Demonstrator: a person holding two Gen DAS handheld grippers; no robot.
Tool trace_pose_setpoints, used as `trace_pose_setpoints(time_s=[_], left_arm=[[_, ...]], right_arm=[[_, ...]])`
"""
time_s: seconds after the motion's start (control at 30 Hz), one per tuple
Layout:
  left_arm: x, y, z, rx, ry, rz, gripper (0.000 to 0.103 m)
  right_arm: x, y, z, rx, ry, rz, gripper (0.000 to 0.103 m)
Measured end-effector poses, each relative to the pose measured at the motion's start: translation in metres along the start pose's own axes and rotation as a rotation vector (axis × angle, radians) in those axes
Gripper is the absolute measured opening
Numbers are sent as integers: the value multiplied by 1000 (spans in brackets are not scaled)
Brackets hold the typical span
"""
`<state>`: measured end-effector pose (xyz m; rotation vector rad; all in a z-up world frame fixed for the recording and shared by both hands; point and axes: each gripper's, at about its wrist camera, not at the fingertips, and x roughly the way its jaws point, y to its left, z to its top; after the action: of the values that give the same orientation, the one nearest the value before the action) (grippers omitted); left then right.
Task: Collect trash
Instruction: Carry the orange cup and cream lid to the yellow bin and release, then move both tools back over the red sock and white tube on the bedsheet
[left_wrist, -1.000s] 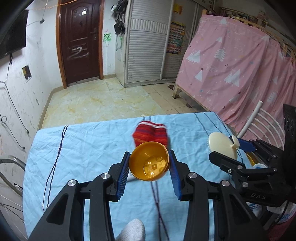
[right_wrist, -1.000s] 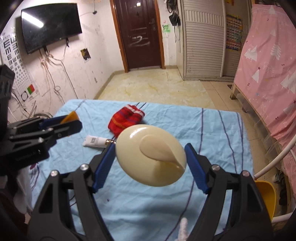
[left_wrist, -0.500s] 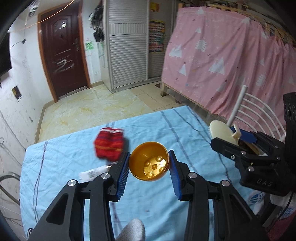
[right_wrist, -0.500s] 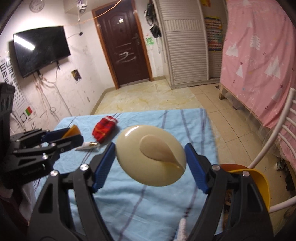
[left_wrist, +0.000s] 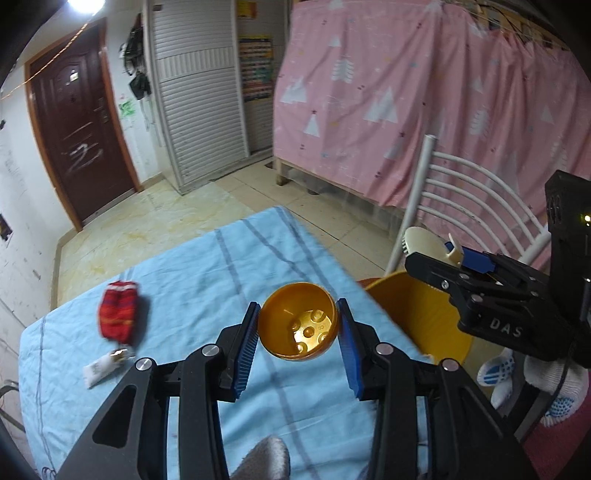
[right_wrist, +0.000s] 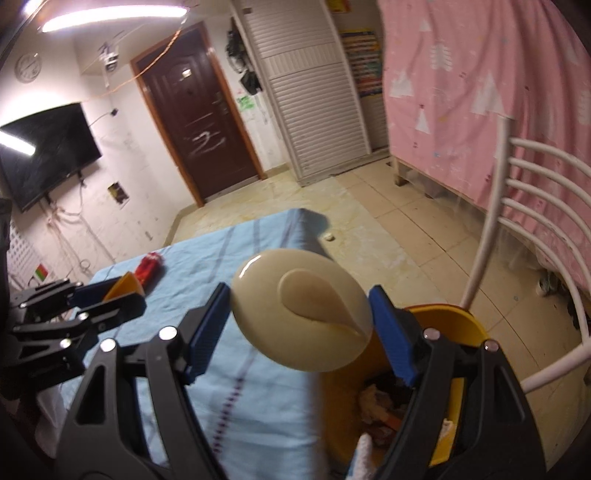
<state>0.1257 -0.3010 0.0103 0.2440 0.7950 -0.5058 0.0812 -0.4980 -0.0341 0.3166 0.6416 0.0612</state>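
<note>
My left gripper (left_wrist: 297, 322) is shut on a small orange bowl-shaped cap (left_wrist: 295, 343), held hollow side up over the right part of the blue-clothed table (left_wrist: 221, 266). My right gripper (right_wrist: 301, 306) is shut on a cream oval lid (right_wrist: 273, 295), above the table's right edge and the rim of a yellow trash bin (right_wrist: 456, 321) holding scraps. In the left wrist view the bin (left_wrist: 417, 317) stands just beyond the table edge, with the right gripper (left_wrist: 439, 251) over it. A red knitted pouch (left_wrist: 118, 314) and a white tube (left_wrist: 101, 369) lie on the cloth to the left.
A white metal chair (right_wrist: 517, 206) stands right beside the bin, with a pink curtain (left_wrist: 424, 103) behind it. Shoes (left_wrist: 495, 373) lie on the floor by the chair. Tiled floor, a dark door (right_wrist: 199, 125) and a wall television (right_wrist: 44, 155) are farther off.
Both grippers have swung right across the table with their loads still held. The yellow bin and chair have come into view, and the red pouch and tube have slid off to the left.
</note>
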Motion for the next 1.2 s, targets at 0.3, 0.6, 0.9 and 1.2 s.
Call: trace_pose_setpoints(time_s=[0.3, 0.6, 0.9, 1.2], left_arm=[[26, -58, 9, 73, 35, -29, 32], [57, -106, 20, 130, 42, -104, 36], [87, -119, 21, 113, 85, -122, 65], [79, -97, 22, 68, 78, -128, 65]], right_arm=[[-8, -63, -11, 90, -7, -38, 74], [-5, -99, -23, 159, -11, -78, 88], [-5, -118, -29, 205, -17, -98, 88], [-5, -106, -25, 185, -9, -112, 88]])
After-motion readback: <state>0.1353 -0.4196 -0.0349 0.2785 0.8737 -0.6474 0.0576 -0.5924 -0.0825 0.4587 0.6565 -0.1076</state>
